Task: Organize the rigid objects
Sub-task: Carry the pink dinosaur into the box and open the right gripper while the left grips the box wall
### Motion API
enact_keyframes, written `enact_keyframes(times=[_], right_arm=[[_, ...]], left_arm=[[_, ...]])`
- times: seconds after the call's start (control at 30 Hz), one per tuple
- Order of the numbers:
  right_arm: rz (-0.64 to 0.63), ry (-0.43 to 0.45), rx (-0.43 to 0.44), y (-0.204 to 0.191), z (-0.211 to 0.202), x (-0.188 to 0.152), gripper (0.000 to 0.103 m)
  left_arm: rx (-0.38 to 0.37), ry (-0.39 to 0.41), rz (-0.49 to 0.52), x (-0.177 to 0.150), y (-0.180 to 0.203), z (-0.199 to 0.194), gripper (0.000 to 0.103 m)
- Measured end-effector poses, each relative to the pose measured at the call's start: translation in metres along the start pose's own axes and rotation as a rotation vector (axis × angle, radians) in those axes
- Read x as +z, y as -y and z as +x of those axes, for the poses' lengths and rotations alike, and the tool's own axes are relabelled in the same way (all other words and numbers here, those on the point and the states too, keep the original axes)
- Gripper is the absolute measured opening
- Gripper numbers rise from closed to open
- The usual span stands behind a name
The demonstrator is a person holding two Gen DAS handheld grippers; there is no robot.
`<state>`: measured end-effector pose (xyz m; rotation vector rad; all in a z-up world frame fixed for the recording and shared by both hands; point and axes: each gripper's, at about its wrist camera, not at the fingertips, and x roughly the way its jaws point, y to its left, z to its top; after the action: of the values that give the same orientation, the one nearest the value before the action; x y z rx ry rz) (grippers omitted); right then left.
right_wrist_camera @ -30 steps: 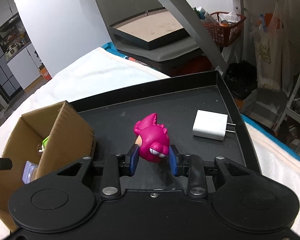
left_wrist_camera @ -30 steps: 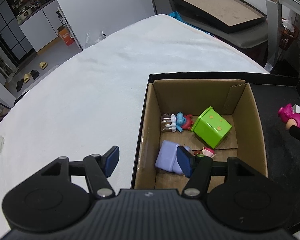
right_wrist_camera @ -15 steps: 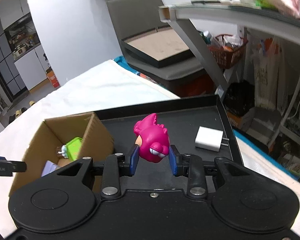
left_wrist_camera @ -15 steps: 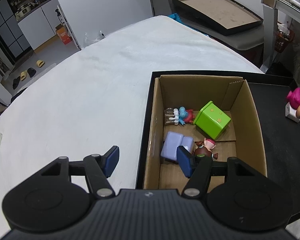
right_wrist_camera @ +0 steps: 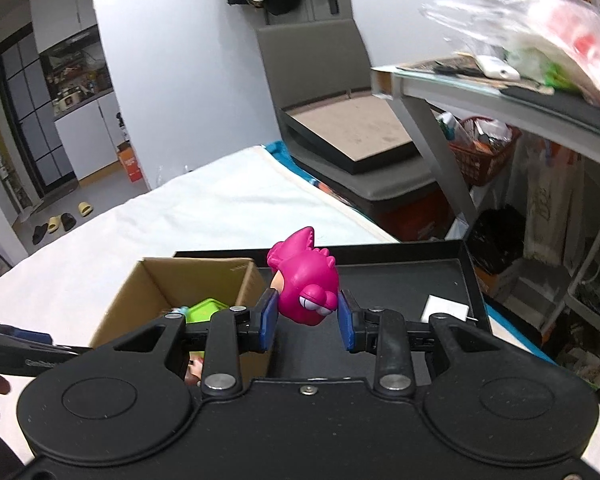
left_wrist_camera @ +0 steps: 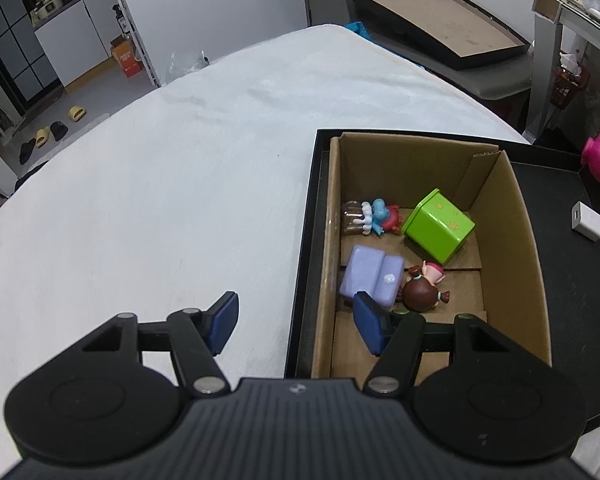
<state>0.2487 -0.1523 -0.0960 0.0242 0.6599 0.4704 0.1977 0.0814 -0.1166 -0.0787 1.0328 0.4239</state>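
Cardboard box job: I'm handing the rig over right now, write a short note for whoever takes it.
Right gripper: shut on the pink toy, held in the air above the black tray, beside the cardboard box.
Left gripper: open, empty, hanging over the box's near left corner.
Done: green cube, purple block, blue-and-red figure and brown-haired figure lie in the box.
Left: drop the pink toy into the box; the white charger still lies on the tray, probably next.
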Motion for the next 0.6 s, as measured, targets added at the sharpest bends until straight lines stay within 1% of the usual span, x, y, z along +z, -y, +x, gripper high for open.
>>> enact_keyframes(times=[0.27, 0.6], right_arm=[[-0.038, -0.003, 0.044, -0.02, 0.002, 0.001, 0.031], [-0.067, -0.033, 0.107, -0.04, 0.014, -0.005, 0.032]], left_arm=[[-0.015, -0.018, -0.014, -0.004, -0.007, 0.006, 0.062], [-0.069, -0.026, -0.034, -0.011, -0.007, 0.013, 0.062]])
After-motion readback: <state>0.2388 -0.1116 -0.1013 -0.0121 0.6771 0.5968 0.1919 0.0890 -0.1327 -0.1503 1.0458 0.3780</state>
